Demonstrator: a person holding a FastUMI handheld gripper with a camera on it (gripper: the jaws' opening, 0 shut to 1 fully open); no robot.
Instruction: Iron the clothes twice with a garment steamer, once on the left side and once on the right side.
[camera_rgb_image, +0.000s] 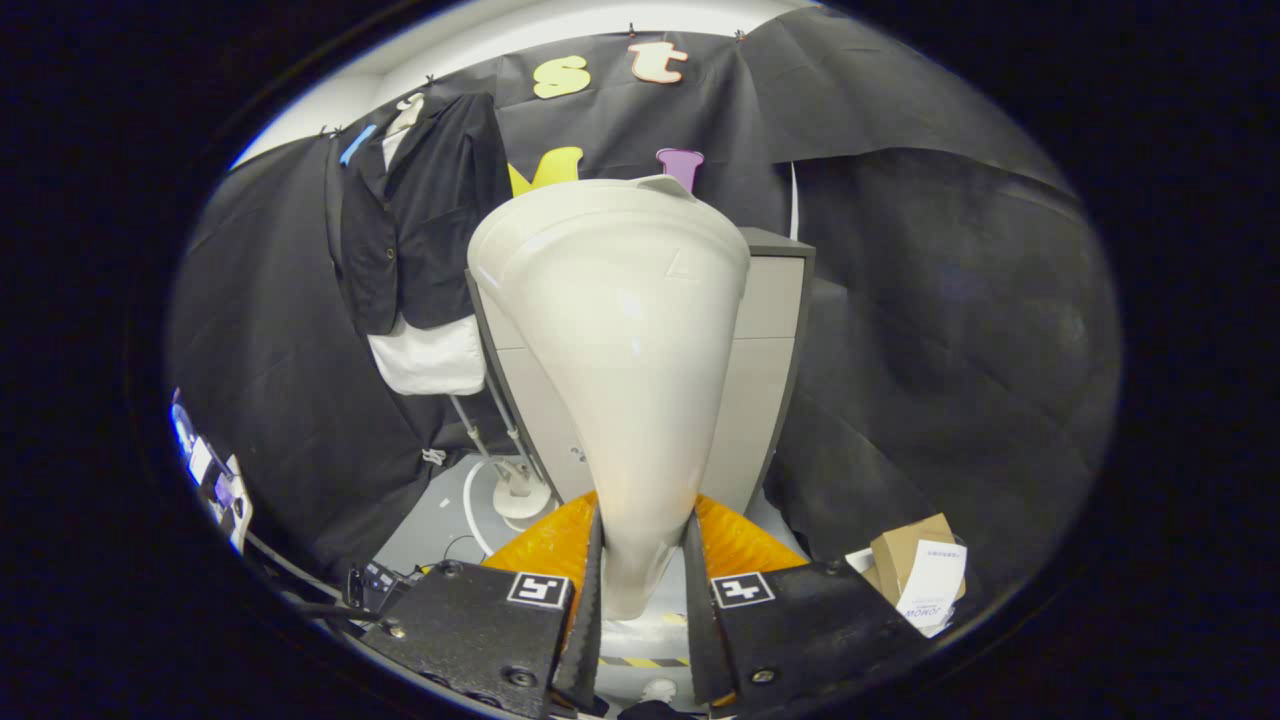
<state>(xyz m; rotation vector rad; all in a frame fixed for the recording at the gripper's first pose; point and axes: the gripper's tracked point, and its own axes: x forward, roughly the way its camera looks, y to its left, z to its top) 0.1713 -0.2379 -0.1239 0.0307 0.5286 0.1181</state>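
Observation:
A cream-white garment steamer head (620, 340) rises wide and close between my fingers, its narrow handle pinched at the bottom. My gripper (640, 570) is shut on that handle, both fingers pressing its sides. Beyond and to the left of the steamer hangs a black jacket (415, 215) over a white shirt (430, 355) on a stand against the black cloth wall. The steamer head is apart from the clothes, to their right.
A grey cabinet (770, 330) stands right behind the steamer. The clothes stand's white base (520, 495) and poles sit on the grey floor. A cardboard box with a paper slip (920, 570) lies lower right. Cables and small devices (215, 480) lie far left.

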